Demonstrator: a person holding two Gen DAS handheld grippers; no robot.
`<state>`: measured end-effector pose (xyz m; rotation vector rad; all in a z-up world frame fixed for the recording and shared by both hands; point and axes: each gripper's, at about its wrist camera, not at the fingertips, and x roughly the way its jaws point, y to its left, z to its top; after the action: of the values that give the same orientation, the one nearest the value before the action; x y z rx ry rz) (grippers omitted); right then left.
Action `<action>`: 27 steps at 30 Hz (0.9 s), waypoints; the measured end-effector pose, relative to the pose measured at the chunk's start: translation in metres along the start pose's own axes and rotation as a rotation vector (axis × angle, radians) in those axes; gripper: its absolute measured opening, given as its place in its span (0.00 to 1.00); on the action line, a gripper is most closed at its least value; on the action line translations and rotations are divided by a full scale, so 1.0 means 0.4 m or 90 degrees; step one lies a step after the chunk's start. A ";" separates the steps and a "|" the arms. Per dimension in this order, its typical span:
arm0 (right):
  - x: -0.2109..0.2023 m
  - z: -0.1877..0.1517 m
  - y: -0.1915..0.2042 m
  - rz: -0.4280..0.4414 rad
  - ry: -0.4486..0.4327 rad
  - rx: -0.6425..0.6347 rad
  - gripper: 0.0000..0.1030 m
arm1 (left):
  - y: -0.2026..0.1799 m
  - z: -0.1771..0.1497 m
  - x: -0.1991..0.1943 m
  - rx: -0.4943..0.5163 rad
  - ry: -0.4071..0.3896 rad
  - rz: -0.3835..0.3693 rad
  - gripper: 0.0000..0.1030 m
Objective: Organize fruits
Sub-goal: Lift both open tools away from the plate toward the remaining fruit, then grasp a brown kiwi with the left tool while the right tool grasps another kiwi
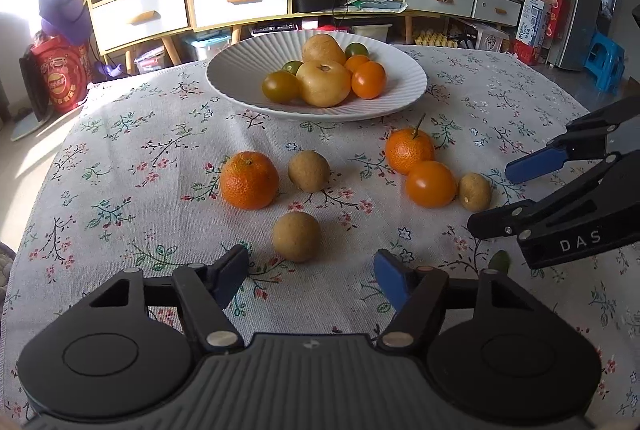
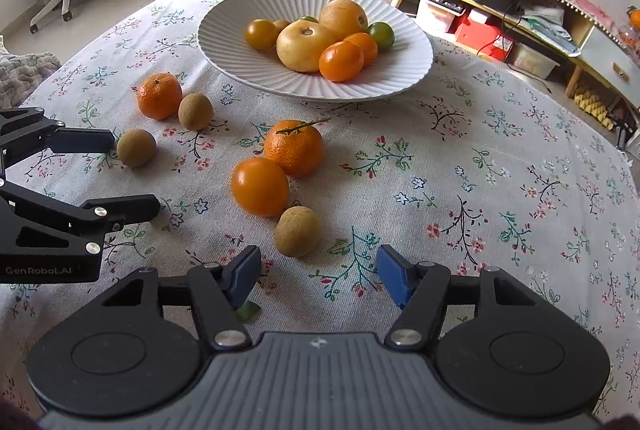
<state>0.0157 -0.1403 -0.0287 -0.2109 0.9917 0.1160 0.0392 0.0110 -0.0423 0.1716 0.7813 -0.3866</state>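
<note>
While both grippers hovered low over the flowered tablecloth (image 1: 120, 158), neither held anything. The left gripper (image 1: 310, 280) had its jaws parted, with a small brown fruit (image 1: 296, 236) lying on the cloth just ahead of the gap, untouched by the blue pads (image 1: 386, 272). The right gripper (image 2: 318, 274) was likewise released, and another brown fruit (image 2: 297, 231) sat just beyond its fingers, clear of them. Touching that fruit lay a smooth orange tomato (image 2: 260, 186), which in turn rested against a stemmed mandarin (image 2: 294, 147). Farther to the left, a second mandarin (image 1: 249, 180) and a third brown fruit (image 1: 309, 171) sat near each other. Beyond them stood a ribbed white plate (image 1: 236, 70) holding two pale pears (image 1: 324, 83), orange tomatoes and some greenish ones piled together.
</note>
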 end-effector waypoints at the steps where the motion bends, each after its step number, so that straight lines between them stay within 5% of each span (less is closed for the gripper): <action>1: 0.001 0.003 -0.002 0.002 -0.001 -0.001 0.56 | 0.000 0.001 0.000 0.000 0.000 -0.001 0.57; 12: -0.003 0.011 0.001 0.027 -0.008 -0.004 0.39 | 0.007 0.012 0.000 -0.011 -0.006 -0.006 0.37; 27: 0.001 0.020 -0.011 0.039 -0.009 0.015 0.24 | 0.017 0.022 0.000 -0.018 -0.006 -0.007 0.27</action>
<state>0.0230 -0.1427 -0.0242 -0.1581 0.9858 0.1605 0.0479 0.0148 -0.0361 0.1395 0.7779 -0.3870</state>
